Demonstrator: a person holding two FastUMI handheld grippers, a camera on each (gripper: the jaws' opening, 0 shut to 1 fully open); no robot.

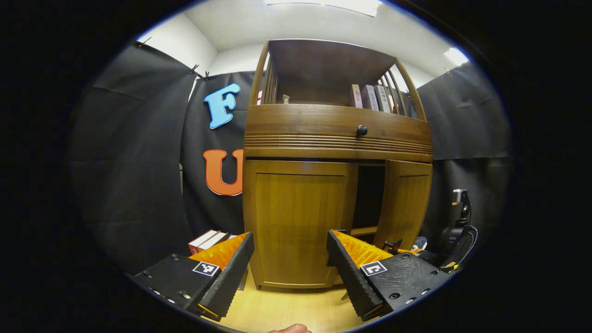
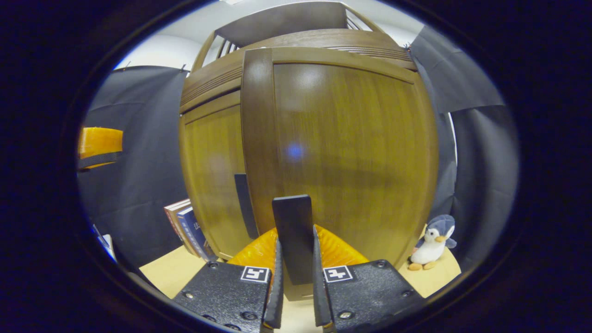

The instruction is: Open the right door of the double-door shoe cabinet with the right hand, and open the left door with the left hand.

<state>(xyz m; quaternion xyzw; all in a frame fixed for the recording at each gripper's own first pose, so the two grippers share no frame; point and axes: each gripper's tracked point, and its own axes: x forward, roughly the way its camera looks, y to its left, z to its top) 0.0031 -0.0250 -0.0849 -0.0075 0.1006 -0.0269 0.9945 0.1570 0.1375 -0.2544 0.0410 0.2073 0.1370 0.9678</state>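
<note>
- Two doors on the shoe cabinet (image 1: 337,152), mid frame in left gripper view: left door (image 1: 296,222) flat & closed, right door (image 1: 407,203) swung ajar w/ a dark gap between them.
- Left gripper (image 1: 290,252) at bottom of that view, jaws wide apart, nothing between; aimed at lower part of left door, not touching it.
- Upper mid: drawer knob (image 1: 361,130) on the ribbed front; books (image 1: 370,97) on open shelf above, upper right.
- Lower left: more books (image 1: 208,240) on the floor beside cabinet.
- Far right: camera mount w/ cable (image 1: 460,222).
- Right gripper view: right door (image 2: 342,157) takes centre frame; dark flat handle (image 2: 293,236) sticks out at lower mid.
- Right gripper (image 2: 296,277) at bottom, jaws clamped on the handle from both sides.
- Lower right: toy penguin (image 2: 432,243) on floor next to cabinet.
</note>
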